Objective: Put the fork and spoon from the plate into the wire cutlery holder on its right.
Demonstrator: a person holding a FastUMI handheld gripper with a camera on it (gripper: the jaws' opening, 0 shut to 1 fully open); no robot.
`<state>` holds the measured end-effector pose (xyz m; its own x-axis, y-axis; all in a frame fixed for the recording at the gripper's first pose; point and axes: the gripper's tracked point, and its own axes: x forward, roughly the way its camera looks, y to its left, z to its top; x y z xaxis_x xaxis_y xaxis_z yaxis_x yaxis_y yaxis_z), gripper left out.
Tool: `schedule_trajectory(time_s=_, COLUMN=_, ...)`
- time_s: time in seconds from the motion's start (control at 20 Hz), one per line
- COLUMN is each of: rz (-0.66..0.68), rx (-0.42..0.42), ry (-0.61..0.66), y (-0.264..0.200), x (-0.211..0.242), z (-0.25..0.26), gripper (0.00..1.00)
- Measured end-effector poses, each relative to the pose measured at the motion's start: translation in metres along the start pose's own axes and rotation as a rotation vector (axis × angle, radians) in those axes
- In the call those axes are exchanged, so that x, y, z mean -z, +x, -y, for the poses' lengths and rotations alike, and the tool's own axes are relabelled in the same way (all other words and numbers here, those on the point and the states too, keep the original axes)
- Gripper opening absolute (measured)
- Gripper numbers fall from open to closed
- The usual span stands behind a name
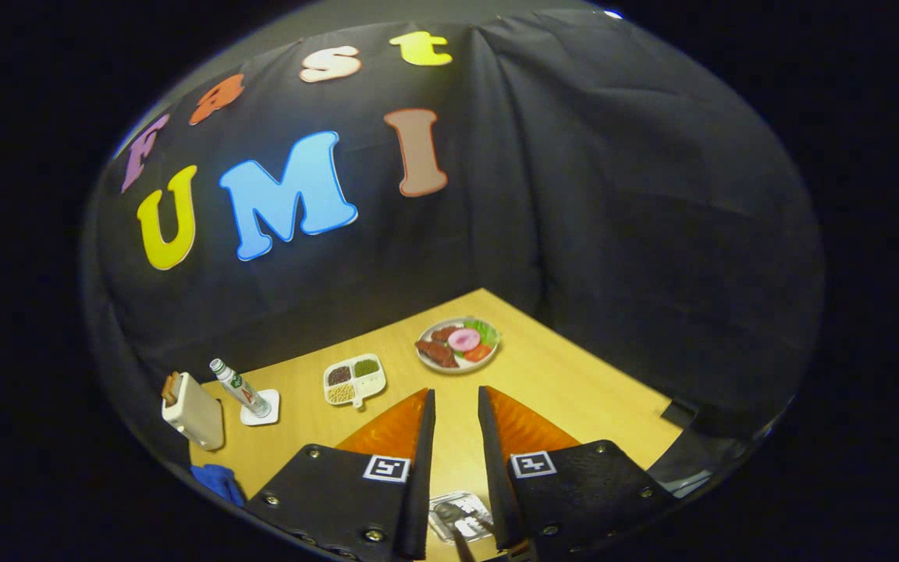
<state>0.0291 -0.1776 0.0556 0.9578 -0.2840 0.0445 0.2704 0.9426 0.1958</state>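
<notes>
Cutlery (453, 521) shows low down between the two jaws, close to the camera: one shiny handle lies over one small clear tray (465, 511). Whether it is the fork or the spoon is too blurry to tell. The gripper (456, 406) hangs above the wooden tabletop (574, 390). Its jaws stand a little apart with a narrow gap, and nothing is held between the tips.

Beyond the jaws sits one round plate (457, 345) with pretend food on it: meat, a pink slice, green leaf and something red. Nearer, just ahead of the first jaw, lies one white tray with three pockets (354, 380), each with a different filling. Further that way stands one small bottle (240, 388), leaning, on one white square pad (261, 409). Beside it stands one cream toaster (193, 410) with bread poking out. One blue cloth (219, 480) lies near the table's edge.
</notes>
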Motion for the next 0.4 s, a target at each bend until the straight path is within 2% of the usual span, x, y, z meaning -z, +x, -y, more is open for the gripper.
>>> schedule_trajectory(time_s=0.15, rz=0.16, rx=0.027, ry=-0.069, y=-0.021, x=-0.046, z=-0.004, gripper=0.33)
schedule_trajectory(time_s=0.4, rz=0.312, rx=0.05, ry=-0.142, y=-0.037, x=-0.075, z=-0.019, gripper=0.32)
